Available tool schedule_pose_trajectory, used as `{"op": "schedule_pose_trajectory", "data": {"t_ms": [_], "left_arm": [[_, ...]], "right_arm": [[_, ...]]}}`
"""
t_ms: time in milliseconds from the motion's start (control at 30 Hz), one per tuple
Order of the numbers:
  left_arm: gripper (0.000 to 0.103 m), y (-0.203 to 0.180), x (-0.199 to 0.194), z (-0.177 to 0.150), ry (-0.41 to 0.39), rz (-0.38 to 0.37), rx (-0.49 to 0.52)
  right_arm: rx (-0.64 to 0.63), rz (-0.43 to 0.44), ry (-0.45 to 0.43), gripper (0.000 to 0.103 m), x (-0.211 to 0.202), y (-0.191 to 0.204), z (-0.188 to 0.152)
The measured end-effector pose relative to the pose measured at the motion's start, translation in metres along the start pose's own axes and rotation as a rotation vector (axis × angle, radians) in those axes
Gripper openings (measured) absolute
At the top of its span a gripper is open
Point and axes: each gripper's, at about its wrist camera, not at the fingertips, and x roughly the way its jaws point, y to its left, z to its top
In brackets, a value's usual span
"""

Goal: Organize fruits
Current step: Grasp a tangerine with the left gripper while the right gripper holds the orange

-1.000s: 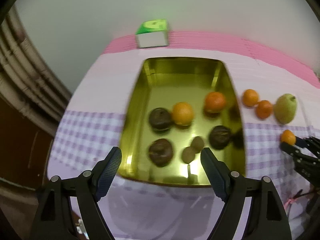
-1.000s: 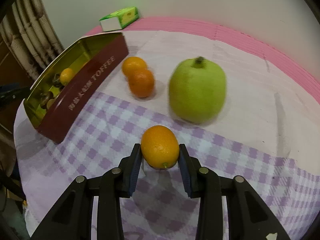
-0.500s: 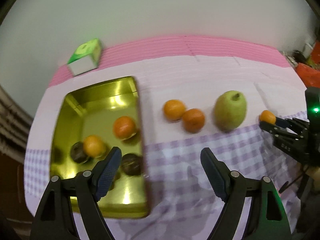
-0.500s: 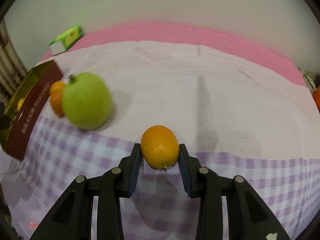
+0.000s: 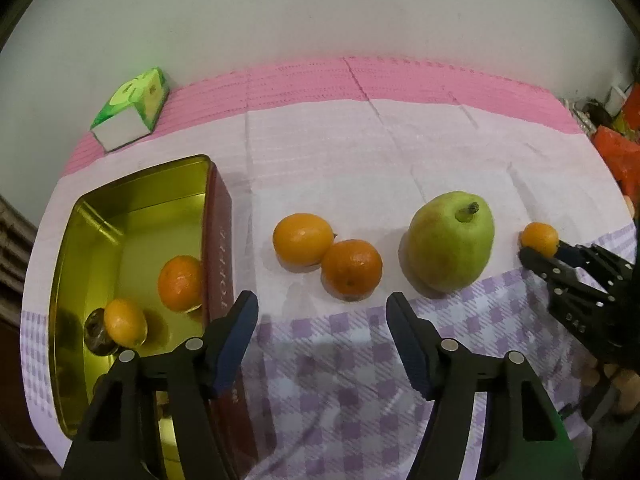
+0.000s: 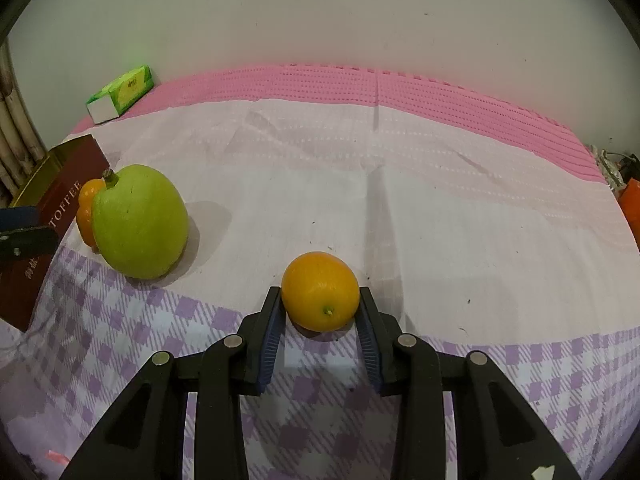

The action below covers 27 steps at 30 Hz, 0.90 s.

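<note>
Left hand-held gripper (image 5: pixel 322 322) has swung off the tin and now hangs over the checked cloth, aimed at the two loose oranges; its jaws have just been closing in but stand apart with nothing between them. Looks like pre-sizing for a small fruit, my read.

Right hand-held gripper (image 6: pixel 320 312) is clamped on a small orange (image 6: pixel 320 297), pads on both flanks, stem end facing the camera. Can't tell whether the fruit is resting on the cloth or just off it. The side grip makes sense: a round fruit is easiest to hold across its middle.

Next out on the bench (image 5: pixel 400 152): mandarin (image 5: pixel 352 269) and a paler orange (image 5: pixel 303 239), touching each other, directly ahead of the left jaws. Green pear (image 5: pixel 451 241) sits apart, between that pair and the right gripper.

Toffee tin (image 5: pixel 219 240) is on the left, open, already holding two oranges and at least one dark round fruit, so it's the collection point. Three loose fruits plus the held one remain outside.

Green tissue box (image 5: pixel 130 109) sits far back by the wall, not in play.
</note>
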Motion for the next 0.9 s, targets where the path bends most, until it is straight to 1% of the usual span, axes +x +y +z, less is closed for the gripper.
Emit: {"op": "schedule_pose_trajectory", "data": {"t_ms": [33, 100, 233, 433, 600, 667, 733, 900], "left_arm": [[0.062, -0.001, 0.004, 0.001, 0.006, 0.0, 0.003], [0.06, -0.001, 0.009, 0.002, 0.014, -0.011, -0.001], [0.06, -0.001, 0.018, 0.006, 0.022, -0.043, -0.017], [0.06, -0.004, 0.031, 0.014, 0.035, -0.042, -0.019], [0.053, -0.005, 0.041, 0.018, 0.051, -0.051, -0.031], [0.048, -0.006, 0.044, 0.018, 0.056, -0.053, -0.03], [0.041, -0.007, 0.045, 0.017, 0.062, -0.066, -0.032], [0.04, -0.004, 0.043, 0.015, 0.056, -0.067, -0.04]], "right_arm": [[0.002, 0.002, -0.001, 0.034, 0.0, -0.001, -0.001], [0.006, 0.005, -0.003, 0.034, -0.001, -0.002, -0.002], [0.012, 0.009, -0.005, 0.034, -0.001, -0.003, -0.002], [0.018, 0.015, -0.006, 0.034, -0.001, -0.004, -0.002], [0.02, 0.016, -0.007, 0.034, -0.001, -0.005, -0.002], [0.02, 0.017, -0.006, 0.034, -0.001, -0.005, -0.003], [0.02, 0.016, -0.007, 0.034, -0.001, -0.005, -0.002], [0.02, 0.017, -0.006, 0.034, -0.001, -0.005, -0.003]]}}
